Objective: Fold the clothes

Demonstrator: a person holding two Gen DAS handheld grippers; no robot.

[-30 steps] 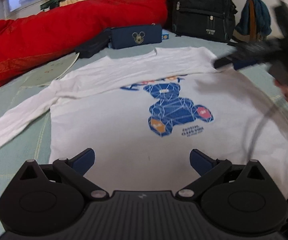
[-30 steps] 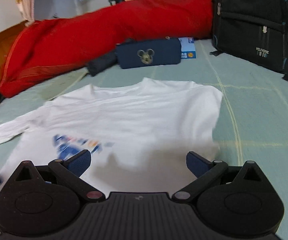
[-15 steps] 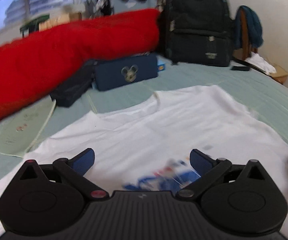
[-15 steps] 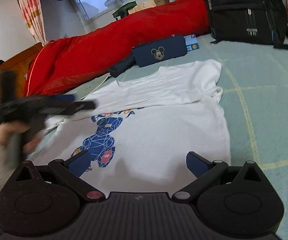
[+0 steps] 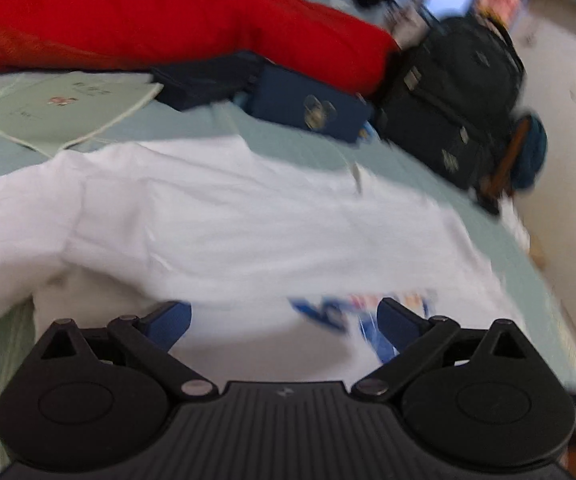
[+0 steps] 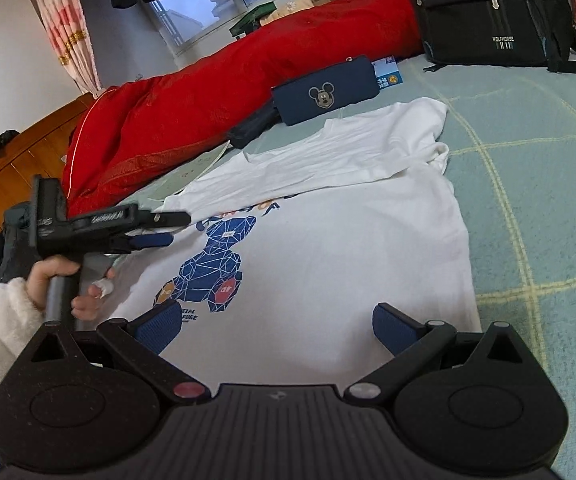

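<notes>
A white long-sleeved shirt [image 6: 328, 240] with a blue bear print [image 6: 212, 268] lies flat on the bed. Its right sleeve [image 6: 368, 148] is folded across the chest. The left sleeve [image 5: 16, 220] stretches off to the left. My left gripper [image 5: 284, 320] hovers open over the shirt's upper chest, with nothing between its fingers; this view is blurred. The right wrist view shows that left gripper [image 6: 172, 229] held by a hand [image 6: 52, 276] above the left shoulder. My right gripper [image 6: 276, 326] is open and empty above the shirt's hem.
A red duvet [image 6: 216, 92] runs along the far side of the bed. In front of it lie a navy Mickey pouch [image 6: 324, 94], a dark case [image 6: 252, 126] and a pale booklet [image 5: 60, 108]. A black backpack [image 6: 488, 12] stands at the back right. Light green sheet [image 6: 528, 200] lies right of the shirt.
My left gripper has swung left and tilted, now low over the shirt's left shoulder. My right gripper has drawn back slightly toward the hem. Both stay open.
</notes>
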